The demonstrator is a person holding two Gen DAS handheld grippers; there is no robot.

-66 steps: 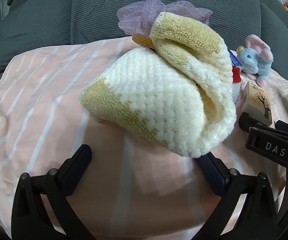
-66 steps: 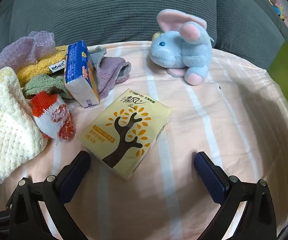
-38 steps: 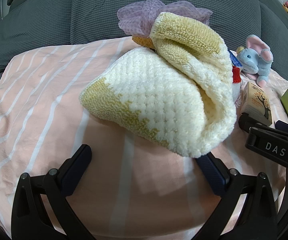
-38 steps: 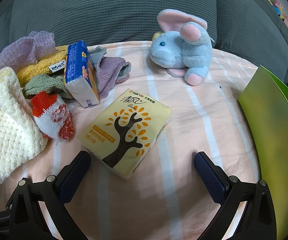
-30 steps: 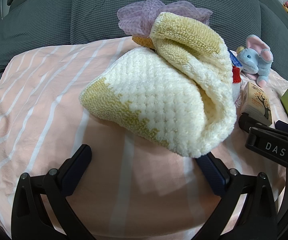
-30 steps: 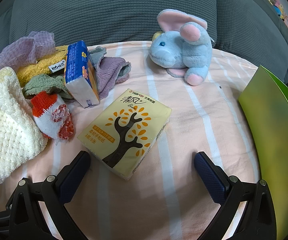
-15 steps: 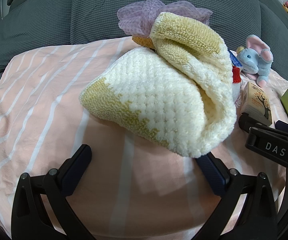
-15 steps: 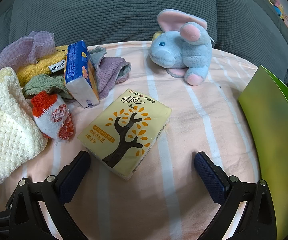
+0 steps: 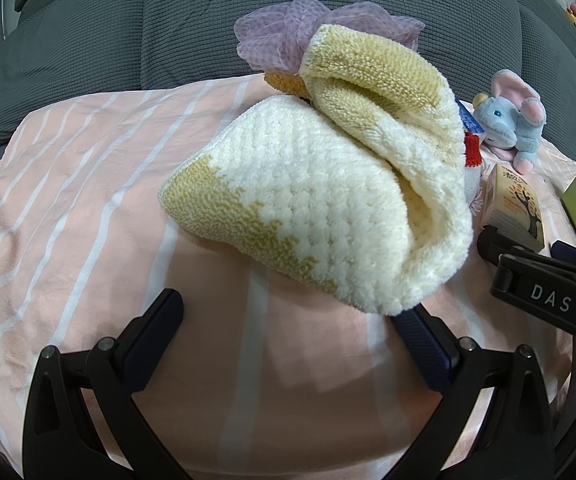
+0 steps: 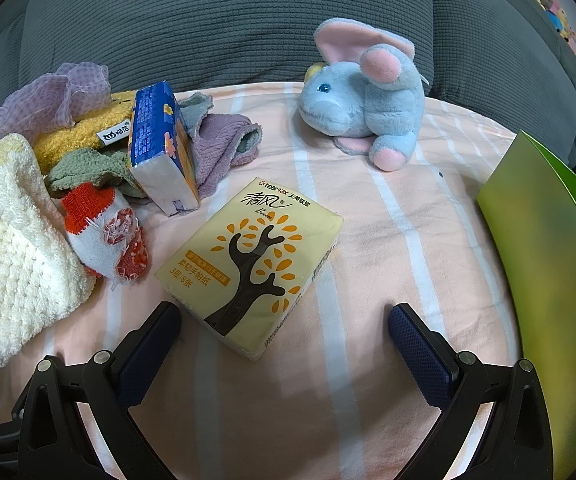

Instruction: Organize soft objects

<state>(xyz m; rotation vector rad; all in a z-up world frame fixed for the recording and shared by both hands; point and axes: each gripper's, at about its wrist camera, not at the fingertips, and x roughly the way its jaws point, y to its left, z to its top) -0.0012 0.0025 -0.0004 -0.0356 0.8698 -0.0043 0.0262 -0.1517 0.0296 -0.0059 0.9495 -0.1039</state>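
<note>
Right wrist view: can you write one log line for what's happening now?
left gripper: open, by cream towel | right gripper: open, near yellow tissue pack | elephant plush: untouched

tissue packs [image 10: 249,262]: 2 | plush elephant [image 10: 362,92]: 1 | green box [image 10: 548,240]: 1

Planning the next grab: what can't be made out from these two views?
- Left wrist: the cream towel hides most of the cloth pile and the left claw's right fingertip.
- Right wrist: the green box is cut off by the edge; its inside is unseen.
- Blue tissue pack print: too small.
</note>
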